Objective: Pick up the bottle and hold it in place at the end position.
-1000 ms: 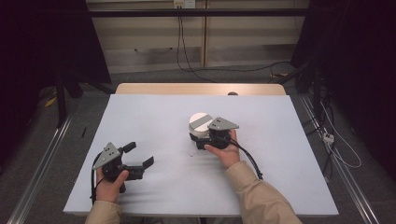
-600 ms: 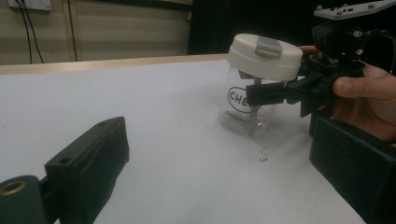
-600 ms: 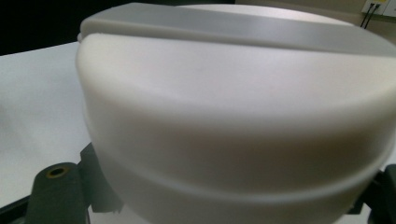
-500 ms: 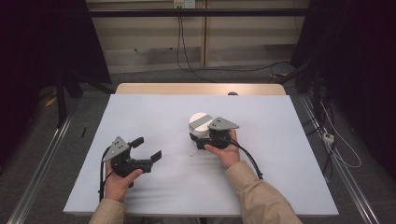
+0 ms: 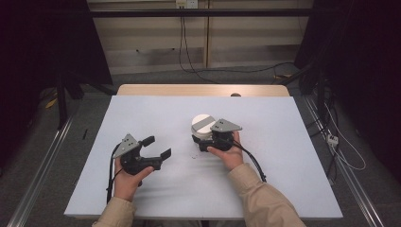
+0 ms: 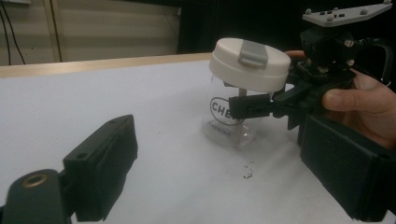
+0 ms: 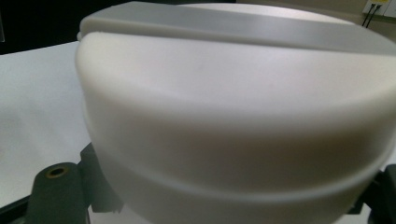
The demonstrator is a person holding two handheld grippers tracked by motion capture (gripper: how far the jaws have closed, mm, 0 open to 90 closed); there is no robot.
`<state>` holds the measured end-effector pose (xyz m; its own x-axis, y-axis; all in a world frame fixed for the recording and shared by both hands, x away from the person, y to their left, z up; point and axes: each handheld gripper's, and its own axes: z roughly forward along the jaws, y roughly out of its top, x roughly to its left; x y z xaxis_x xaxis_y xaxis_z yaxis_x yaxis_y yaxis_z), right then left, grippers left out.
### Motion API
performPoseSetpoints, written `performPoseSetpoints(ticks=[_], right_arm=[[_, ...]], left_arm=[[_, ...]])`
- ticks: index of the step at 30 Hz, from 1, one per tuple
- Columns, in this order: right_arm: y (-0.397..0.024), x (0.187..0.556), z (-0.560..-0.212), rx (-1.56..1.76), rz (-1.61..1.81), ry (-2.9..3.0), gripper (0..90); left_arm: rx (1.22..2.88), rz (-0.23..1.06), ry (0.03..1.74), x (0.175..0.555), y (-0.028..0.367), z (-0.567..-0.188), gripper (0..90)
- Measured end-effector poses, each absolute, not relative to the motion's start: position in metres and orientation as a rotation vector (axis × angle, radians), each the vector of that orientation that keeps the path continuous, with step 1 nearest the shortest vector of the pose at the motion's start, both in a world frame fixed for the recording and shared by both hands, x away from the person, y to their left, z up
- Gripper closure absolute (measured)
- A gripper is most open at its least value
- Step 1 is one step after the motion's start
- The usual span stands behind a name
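Right gripper view: white lid (image 7: pixel 233 112) hiding jaws, grip on jar (image 6: pixel 229 126) probable

This looks like a lab or test room set up for recording, not a home. A plain table (image 5: pixel 156 90) with a wooden edge is covered by a white sheet (image 5: pixel 283 156) and stands on grey carpet (image 5: pixel 94 118). Dark curtains (image 5: pixel 42 56) hang at both sides, metal rails (image 5: pixel 42 170) run along the floor, and loose cables (image 5: pixel 236 71) trail from a wall socket (image 5: pixel 185 4) on the pale panelled wall (image 5: pixel 151 42).
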<state>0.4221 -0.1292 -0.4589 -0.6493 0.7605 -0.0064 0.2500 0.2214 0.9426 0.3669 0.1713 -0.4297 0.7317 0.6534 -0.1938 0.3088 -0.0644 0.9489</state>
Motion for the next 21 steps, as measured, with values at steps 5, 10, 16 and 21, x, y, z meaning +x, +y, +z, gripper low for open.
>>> performPoseSetpoints(ticks=[5,10,16,21], right_arm=[[-0.129,0.421,-0.459,0.925,1.422,2.031,18.4],[-0.129,0.421,-0.459,0.927,1.421,2.031,18.4],[-0.129,0.422,-0.459,0.932,1.423,2.03,18.4],[-0.129,0.422,-0.459,0.937,1.427,2.031,18.4]], left_arm=[[1.687,0.342,0.765,0.37,0.166,-0.428,21.8],[1.726,0.359,0.767,0.372,0.16,-0.427,33.0],[1.741,0.366,0.756,0.373,0.154,-0.423,45.4],[1.745,0.325,0.735,0.376,0.147,-0.421,48.7]])
